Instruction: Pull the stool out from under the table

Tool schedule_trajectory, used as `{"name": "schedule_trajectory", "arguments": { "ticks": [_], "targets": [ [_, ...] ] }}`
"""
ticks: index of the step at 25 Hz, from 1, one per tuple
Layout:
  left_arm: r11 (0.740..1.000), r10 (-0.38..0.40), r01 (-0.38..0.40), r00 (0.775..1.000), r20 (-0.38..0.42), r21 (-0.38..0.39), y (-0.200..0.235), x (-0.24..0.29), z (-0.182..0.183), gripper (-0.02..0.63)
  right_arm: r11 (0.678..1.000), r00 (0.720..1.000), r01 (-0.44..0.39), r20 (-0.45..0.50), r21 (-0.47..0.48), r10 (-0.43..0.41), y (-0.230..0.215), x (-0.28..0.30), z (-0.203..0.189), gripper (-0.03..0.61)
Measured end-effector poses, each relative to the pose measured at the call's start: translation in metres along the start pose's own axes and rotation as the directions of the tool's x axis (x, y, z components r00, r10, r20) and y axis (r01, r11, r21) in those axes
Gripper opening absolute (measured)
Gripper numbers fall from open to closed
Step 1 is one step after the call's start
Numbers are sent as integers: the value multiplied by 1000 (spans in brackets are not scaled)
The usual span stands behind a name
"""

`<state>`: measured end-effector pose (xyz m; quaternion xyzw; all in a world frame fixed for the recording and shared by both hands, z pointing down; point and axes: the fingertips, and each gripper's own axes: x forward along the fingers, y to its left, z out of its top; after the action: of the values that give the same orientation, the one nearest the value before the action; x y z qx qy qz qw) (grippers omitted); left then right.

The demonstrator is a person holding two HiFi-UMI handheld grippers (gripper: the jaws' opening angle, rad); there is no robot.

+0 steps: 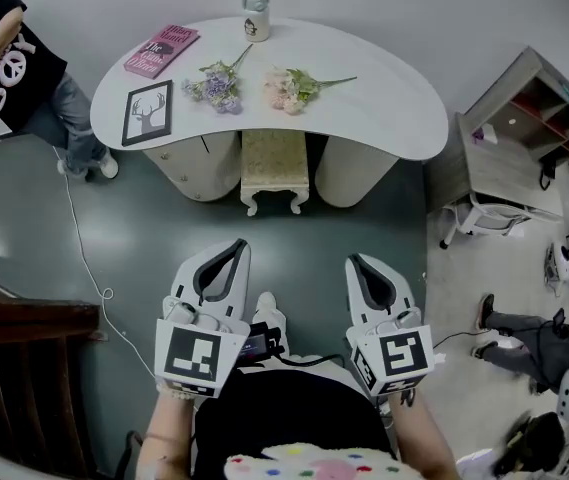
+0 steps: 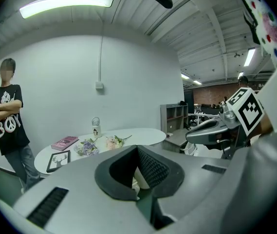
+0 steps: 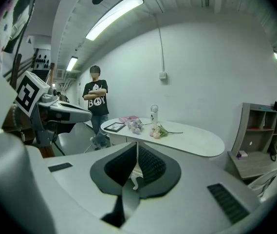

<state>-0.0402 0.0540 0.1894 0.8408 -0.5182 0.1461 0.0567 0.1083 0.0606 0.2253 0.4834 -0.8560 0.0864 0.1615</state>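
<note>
nothing of the pull is under way yet; this looks like the start, before the approach. the stool (image 1: 274, 166) is tucked under the tabletop (image 1: 384, 118), between its two rounded pedestals (image 1: 202, 164), with the front of its beige seat and its curled white legs just showing past the tabletop edge.

the left gripper (image 1: 232, 251) and right gripper (image 1: 362, 265) are held side by side close to the person's body, both pointing toward the stool but well apart from it, with bare floor (image 1: 144, 238) between. each gripper view shows its ridged pads closed together with nothing between them.

the next move, as i judge it, calls for stepping in and lowering a gripper to the stool's front edge, spreading the jaws to take the seat rim or frame, closing firmly, then drawing straight back so the legs clear both pedestals. a skewed pull could knock a leg against a pedestal.

as for writing: the shirt (image 1: 4, 58) of the person standing at the far left reads "boy", the middle letter drawn as a peace sign. the pink book (image 1: 161, 50) carries a title too small to read. the bottle (image 1: 256, 15) has a small printed figure and no legible words. the frame (image 1: 148, 113) shows a deer head and no text. the cubes (image 1: 200, 353) on the grippers carry only black square patterns.
</note>
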Motion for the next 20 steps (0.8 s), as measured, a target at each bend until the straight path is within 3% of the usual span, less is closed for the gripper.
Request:
{"name": "schedule_trajectory", "arguments": {
  "ticks": [10, 20],
  "targets": [
    [1000, -26, 26, 1000, 5, -7, 53, 30, 10, 17, 1000, 999, 29, -14, 0, -29, 1, 53, 27, 38],
    [999, -49, 49, 999, -3, -20, 77, 44, 6, 17, 999, 999, 41, -32, 2, -41, 7, 79, 33, 38]
  ]
}}
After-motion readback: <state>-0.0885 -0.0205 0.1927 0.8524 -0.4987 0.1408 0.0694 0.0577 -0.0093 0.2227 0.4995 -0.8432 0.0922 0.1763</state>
